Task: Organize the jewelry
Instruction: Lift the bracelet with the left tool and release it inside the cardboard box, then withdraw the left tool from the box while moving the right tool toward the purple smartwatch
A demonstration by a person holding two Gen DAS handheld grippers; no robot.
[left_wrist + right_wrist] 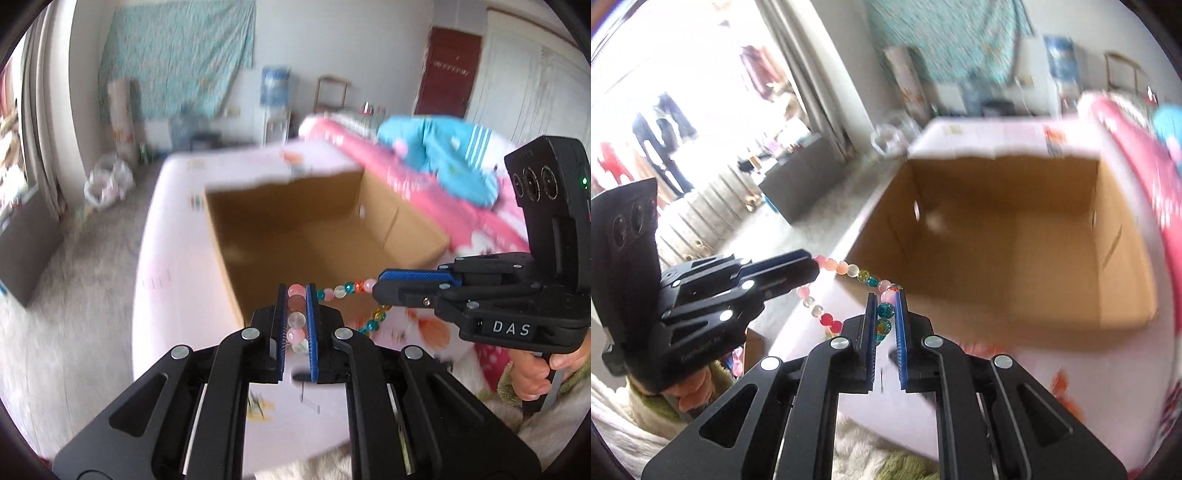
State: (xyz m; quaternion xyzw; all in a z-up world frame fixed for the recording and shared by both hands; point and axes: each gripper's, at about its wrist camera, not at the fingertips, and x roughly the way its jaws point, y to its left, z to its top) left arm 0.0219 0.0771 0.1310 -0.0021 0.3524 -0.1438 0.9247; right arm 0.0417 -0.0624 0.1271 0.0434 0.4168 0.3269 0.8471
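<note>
Two grippers are clamping one string of beads between them, holding it in the air just in front of an open cardboard box. The left gripper is pinching a stretch of pale pink and milky white beads, its blue ribbed pads pressing in on both sides of them. The right gripper is squeezing teal and amber beads in the same way. The bead string is running from one set of tongs to the other in a short, fairly taut line of pink, white, teal and orange beads, while a second stretch is hanging in a loop below; in the right wrist view that loop is showing red and clear beads under the left gripper's tip. In the left wrist view the right gripper is reaching in from the right edge, and a hand is gripping its handle below. The box is sitting with its flaps open and its brown inside showing nothing clearly, the view there being blurred. It is resting against a pink patterned bedcover, with a blue garment lying on top further back. A water dispenser is standing by the far wall.
</note>
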